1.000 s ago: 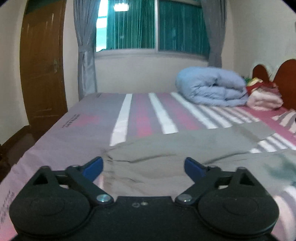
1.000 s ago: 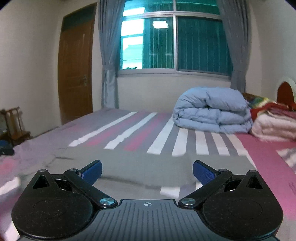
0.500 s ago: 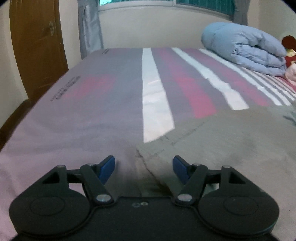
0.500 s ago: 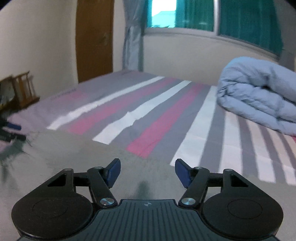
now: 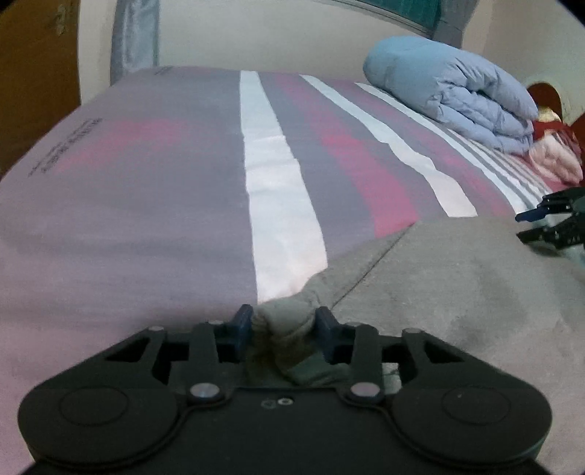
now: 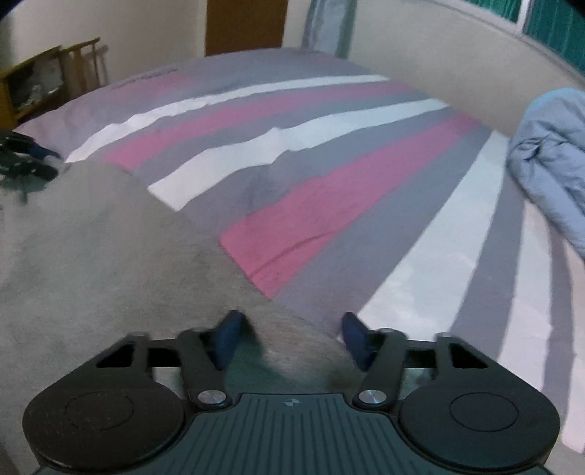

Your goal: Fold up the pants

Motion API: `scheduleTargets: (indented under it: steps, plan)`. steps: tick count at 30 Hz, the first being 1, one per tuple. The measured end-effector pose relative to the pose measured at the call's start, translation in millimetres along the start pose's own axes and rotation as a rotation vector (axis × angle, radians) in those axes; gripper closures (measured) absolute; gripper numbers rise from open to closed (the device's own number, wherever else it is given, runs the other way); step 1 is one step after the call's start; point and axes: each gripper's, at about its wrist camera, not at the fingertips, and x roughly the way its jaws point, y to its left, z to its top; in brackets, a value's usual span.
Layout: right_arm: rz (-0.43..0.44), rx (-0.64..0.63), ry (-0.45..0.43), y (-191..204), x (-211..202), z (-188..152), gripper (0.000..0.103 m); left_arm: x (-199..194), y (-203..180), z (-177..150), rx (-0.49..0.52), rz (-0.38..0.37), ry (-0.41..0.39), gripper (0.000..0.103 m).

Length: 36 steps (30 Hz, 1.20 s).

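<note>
Grey pants (image 5: 457,277) lie flat on the striped bed. My left gripper (image 5: 283,325) is down at their far left corner, its blue pads pinching a bunched fold of the grey cloth. In the right wrist view the pants (image 6: 91,255) spread to the left. My right gripper (image 6: 290,336) is low over another corner of them, its jaws partly open with cloth between them, not clamped. The right gripper also shows at the right edge of the left wrist view (image 5: 548,226), and the left gripper shows at the left edge of the right wrist view (image 6: 25,160).
The bed sheet (image 5: 278,175) has pink, grey and white stripes. A rolled blue duvet (image 5: 457,95) and pink folded bedding (image 5: 555,160) lie at the far right by the headboard. A wooden door (image 6: 245,22) and a wooden chair (image 6: 84,62) stand beyond the bed's left side.
Both grippers have dropped to the pants' far edge and narrowed. The left one has closed on a bunch of cloth. The right one has closed part of the way around a corner.
</note>
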Motion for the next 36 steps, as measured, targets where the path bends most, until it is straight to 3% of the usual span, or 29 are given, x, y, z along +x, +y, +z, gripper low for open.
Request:
scheduleTargets:
  steps: [1,3,5,12,20,25,30,33,34,36]
  plan:
    - [0.016,-0.005,0.012,1,1,0,0.066,0,1,-1,-0.005,-0.01,0.003,0.081]
    - [0.018,-0.037,0.03,9,0,1,0.089,-4,8,0,-0.043,-0.032,-0.007,0.085]
    - [0.007,-0.037,0.038,13,-5,2,0.094,-14,7,0,-0.044,-0.034,-0.044,0.091]
    - [-0.049,-0.053,-0.106,41,-86,1,0.095,-85,-7,2,0.004,-0.072,-0.261,0.092]
    - [-0.099,-0.125,-0.217,112,-204,-38,0.095,-168,-43,-26,0.149,-0.109,-0.354,0.092]
    - [-0.13,-0.202,-0.234,177,-242,-91,0.095,-197,-66,-75,0.211,-0.094,-0.345,0.092]
    - [-0.094,-0.169,-0.173,230,-232,-160,0.095,-194,-79,-136,0.203,-0.067,-0.223,0.092]
    - [-0.122,-0.149,-0.128,259,-211,-193,0.091,-187,-83,-158,0.153,-0.01,-0.131,0.084]
    - [-0.143,-0.14,-0.122,264,-207,-199,0.089,-188,-86,-164,0.134,0.025,-0.126,0.079]
    - [-0.185,-0.077,-0.164,268,-213,-206,0.082,-199,-83,-171,0.043,0.065,-0.149,0.08]
